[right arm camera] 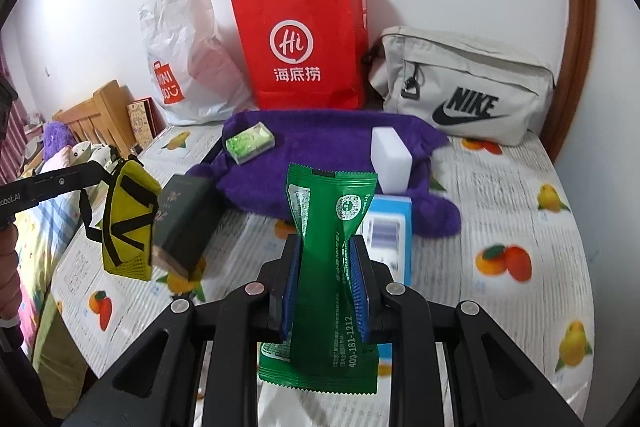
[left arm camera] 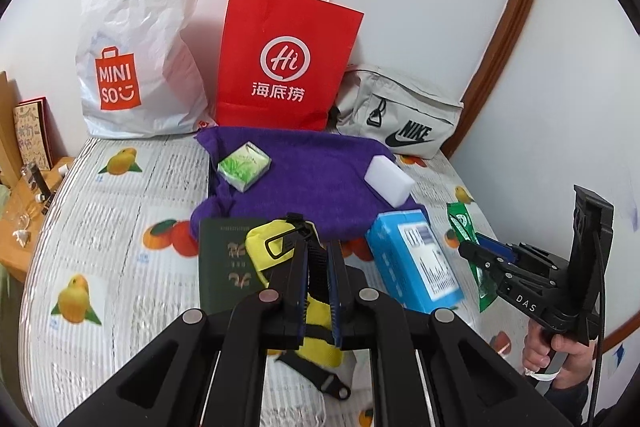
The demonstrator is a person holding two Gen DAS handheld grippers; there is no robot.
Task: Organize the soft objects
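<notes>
Two claws clamped, left claw (left arm camera: 318,267) on yellow pouch (right arm camera: 128,219), right claw (right arm camera: 326,287) on green packet (right arm camera: 332,267)

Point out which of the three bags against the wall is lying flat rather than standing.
The grey Nike bag, rightmost; the red paper bag and white Miniso bag stand upright.

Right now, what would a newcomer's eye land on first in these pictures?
Likely the bright red paper bag standing against the wall, above the fuzzy purple cloth spread on the bed. Up close, the right gripper clamps a green foil packet, while the left gripper holds a yellow pouch.
</notes>
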